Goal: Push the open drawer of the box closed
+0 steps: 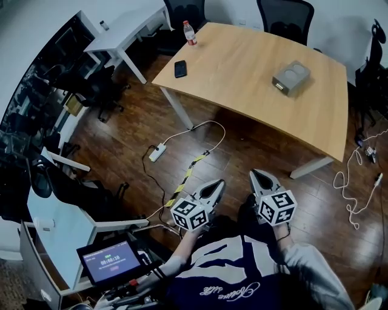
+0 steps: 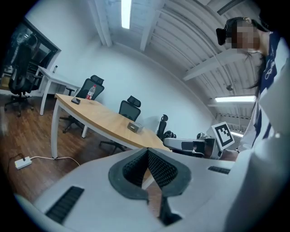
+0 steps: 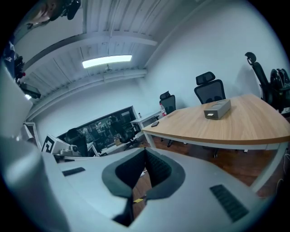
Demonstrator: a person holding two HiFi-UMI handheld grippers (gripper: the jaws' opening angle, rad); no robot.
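Note:
A small grey box point(image 1: 291, 77) with a drawer on its near side sits on the wooden table point(image 1: 242, 79), towards the right. It shows small in the left gripper view point(image 2: 133, 128) and in the right gripper view point(image 3: 218, 109). Both grippers hang close to the person's body, far short of the table. My left gripper point(image 1: 214, 187) is shut with nothing in it, its tips point(image 2: 147, 149) touching. My right gripper point(image 1: 259, 175) is likewise shut and empty, its tips point(image 3: 145, 149) together.
A black phone point(image 1: 180, 68) and a red-capped bottle point(image 1: 190, 33) stand on the table's left part. A white power strip point(image 1: 157, 152) with cables lies on the wood floor before the table. Office chairs point(image 1: 285, 18) stand behind it. A small screen point(image 1: 110, 260) is at lower left.

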